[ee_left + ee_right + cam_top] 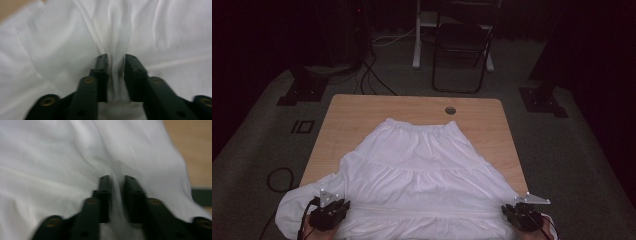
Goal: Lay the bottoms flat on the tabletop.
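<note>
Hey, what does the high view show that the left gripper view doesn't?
The high view takes in the whole wooden table, the skirt's gathered waistband at the far end, a folding chair beyond, and both the left gripper and right gripper at the near hem. The left gripper view gives the close detail: a bunched fold of fabric between its two black jaws. Both show the white skirt.

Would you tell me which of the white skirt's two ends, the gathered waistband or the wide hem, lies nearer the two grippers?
The wide hem: it lies at the table's near edge between the left gripper and right gripper, while the gathered waistband lies far across the table.
</note>
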Demonstrator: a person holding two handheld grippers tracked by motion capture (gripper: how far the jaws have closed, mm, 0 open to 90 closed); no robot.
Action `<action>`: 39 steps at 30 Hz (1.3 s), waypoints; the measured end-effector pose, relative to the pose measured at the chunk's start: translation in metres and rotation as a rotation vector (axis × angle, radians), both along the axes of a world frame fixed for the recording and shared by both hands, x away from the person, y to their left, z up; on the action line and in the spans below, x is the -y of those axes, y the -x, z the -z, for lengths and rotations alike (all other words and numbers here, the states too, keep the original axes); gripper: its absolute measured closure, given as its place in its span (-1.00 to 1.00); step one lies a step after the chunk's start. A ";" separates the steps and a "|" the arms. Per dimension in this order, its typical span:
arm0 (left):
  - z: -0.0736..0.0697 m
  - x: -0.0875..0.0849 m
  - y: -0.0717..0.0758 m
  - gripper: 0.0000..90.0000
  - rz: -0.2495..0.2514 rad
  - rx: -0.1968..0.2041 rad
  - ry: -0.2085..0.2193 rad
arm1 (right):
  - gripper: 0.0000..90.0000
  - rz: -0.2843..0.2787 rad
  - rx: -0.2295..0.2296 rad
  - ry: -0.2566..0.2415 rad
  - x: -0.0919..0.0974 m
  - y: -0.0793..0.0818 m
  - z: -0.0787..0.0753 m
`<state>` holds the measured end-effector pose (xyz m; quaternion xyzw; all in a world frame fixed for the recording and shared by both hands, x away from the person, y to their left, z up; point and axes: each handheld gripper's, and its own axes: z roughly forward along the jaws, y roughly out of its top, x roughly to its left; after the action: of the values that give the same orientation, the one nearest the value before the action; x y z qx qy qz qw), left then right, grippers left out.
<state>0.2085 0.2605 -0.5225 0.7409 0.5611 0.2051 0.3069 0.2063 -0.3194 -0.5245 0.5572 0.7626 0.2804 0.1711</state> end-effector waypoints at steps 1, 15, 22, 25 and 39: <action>-0.003 0.000 -0.004 0.50 -0.010 0.012 -0.005 | 0.50 -0.009 0.018 -0.008 -0.002 -0.002 -0.002; 0.014 -0.008 -0.057 0.38 -0.056 0.009 -0.092 | 0.19 -0.049 0.078 -0.006 -0.030 -0.062 0.002; 0.013 -0.019 -0.048 0.89 -0.091 0.000 -0.083 | 0.18 -0.079 0.086 0.002 -0.042 -0.080 0.005; 0.012 -0.024 -0.035 0.90 -0.110 -0.017 -0.121 | 0.17 -0.094 0.075 0.003 -0.048 -0.085 0.008; -0.008 -0.018 -0.034 0.36 -0.117 0.096 -0.072 | 0.15 -0.148 0.116 0.009 -0.061 -0.096 0.002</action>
<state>0.2420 0.2787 -0.5145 0.7069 0.5802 0.2777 0.2942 0.3022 -0.2584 -0.5261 0.4816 0.7918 0.3204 0.1962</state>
